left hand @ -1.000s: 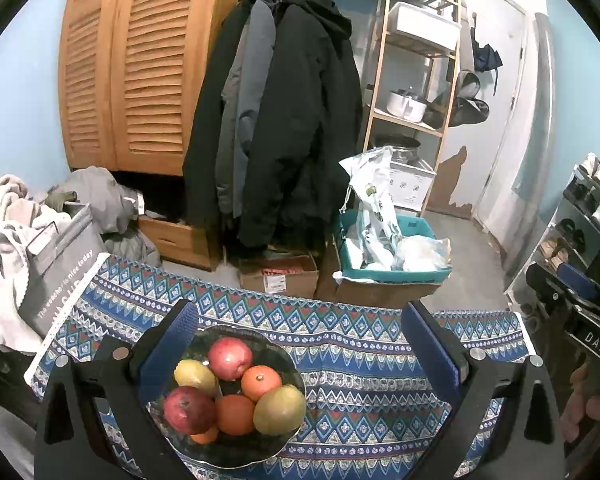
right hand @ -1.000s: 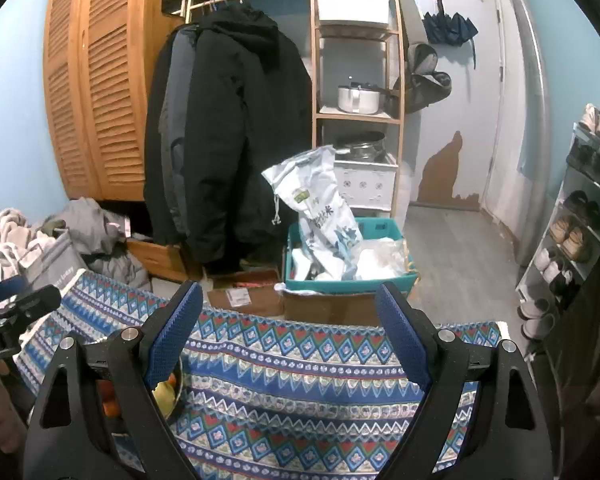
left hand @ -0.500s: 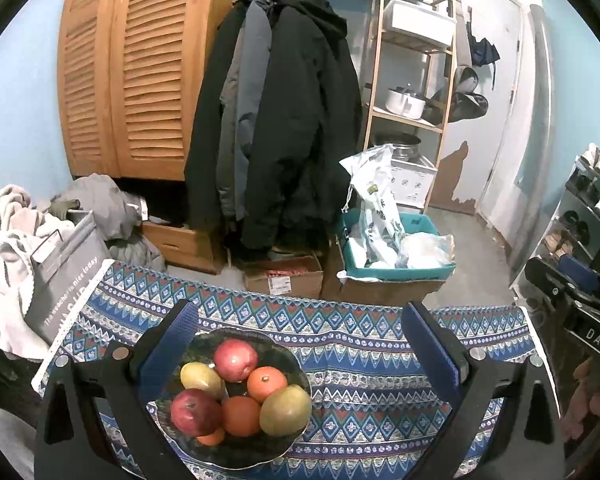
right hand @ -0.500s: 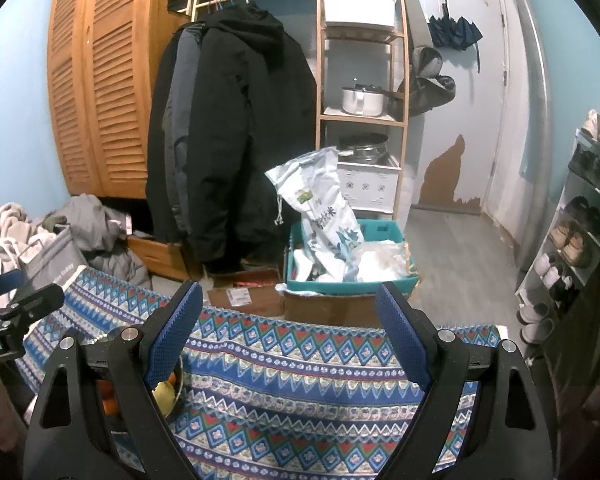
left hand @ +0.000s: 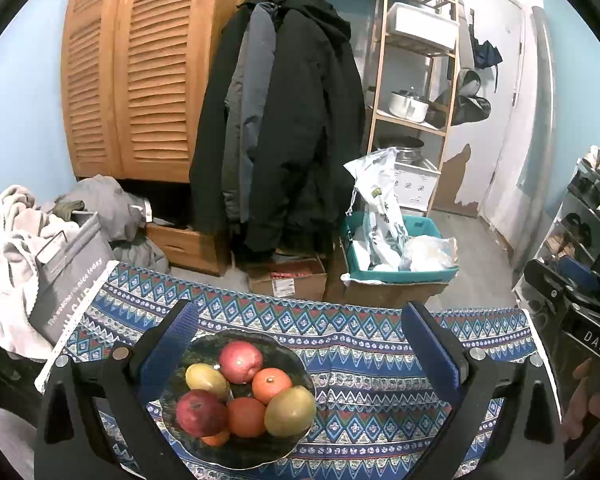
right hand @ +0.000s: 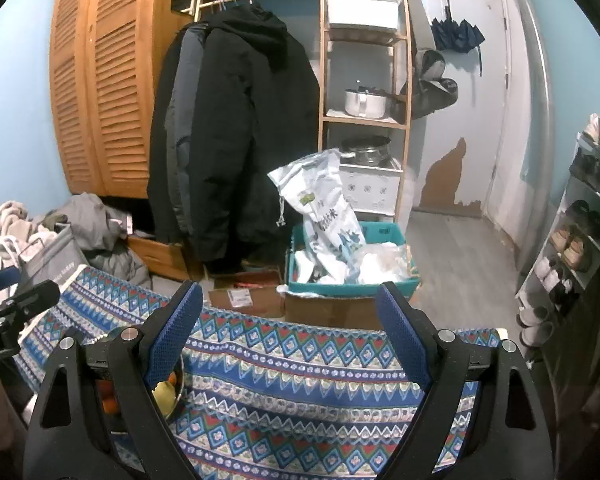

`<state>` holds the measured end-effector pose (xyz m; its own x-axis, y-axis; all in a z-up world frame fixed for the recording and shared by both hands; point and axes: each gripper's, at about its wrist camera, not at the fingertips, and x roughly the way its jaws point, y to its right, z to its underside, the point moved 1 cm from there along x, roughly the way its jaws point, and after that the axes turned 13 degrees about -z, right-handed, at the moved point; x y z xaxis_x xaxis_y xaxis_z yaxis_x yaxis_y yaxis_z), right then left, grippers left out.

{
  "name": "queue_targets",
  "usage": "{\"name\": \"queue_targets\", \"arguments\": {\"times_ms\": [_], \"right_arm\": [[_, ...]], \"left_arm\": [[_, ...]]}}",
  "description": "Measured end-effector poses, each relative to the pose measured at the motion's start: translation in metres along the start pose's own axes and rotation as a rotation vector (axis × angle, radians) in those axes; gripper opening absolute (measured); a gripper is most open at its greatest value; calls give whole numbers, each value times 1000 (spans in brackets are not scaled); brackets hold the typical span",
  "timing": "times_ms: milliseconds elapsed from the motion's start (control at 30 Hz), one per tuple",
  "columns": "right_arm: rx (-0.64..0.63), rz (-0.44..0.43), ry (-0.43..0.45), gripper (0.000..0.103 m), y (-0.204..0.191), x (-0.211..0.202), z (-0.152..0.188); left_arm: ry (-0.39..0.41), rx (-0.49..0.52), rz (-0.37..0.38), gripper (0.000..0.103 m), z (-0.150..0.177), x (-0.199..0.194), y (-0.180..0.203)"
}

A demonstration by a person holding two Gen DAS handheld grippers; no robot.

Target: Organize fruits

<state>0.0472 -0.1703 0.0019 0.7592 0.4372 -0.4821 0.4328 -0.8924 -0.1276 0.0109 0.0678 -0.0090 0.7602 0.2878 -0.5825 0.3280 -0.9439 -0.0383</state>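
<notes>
A: Left wrist view – where's the fruit?
B: Round smooth fruit (left hand: 244,392) heaped in dark glossy bowl (left hand: 296,440) on woven zigzag cloth (left hand: 360,364).
A: Grippers?
B: Left gripper (left hand: 298,346) & right gripper (right hand: 290,330) both spread wide, blue ribbed pads (left hand: 430,342), nothing held, touching nothing.

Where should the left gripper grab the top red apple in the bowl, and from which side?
Likely from above, fingers across the widest part of the red apple. It sits highest at the back of the bowl, top exposed, while the mango and orange crowd its lower front. The left gripper is open.
</notes>
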Motion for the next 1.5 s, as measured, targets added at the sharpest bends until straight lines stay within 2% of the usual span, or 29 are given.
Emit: {"name": "queue_targets", "arguments": {"times_ms": [1500], "right_arm": [[-10, 0, -2, 87, -3, 0, -1]], "left_arm": [[-1, -7, -14, 102, -1, -3, 0]]}}
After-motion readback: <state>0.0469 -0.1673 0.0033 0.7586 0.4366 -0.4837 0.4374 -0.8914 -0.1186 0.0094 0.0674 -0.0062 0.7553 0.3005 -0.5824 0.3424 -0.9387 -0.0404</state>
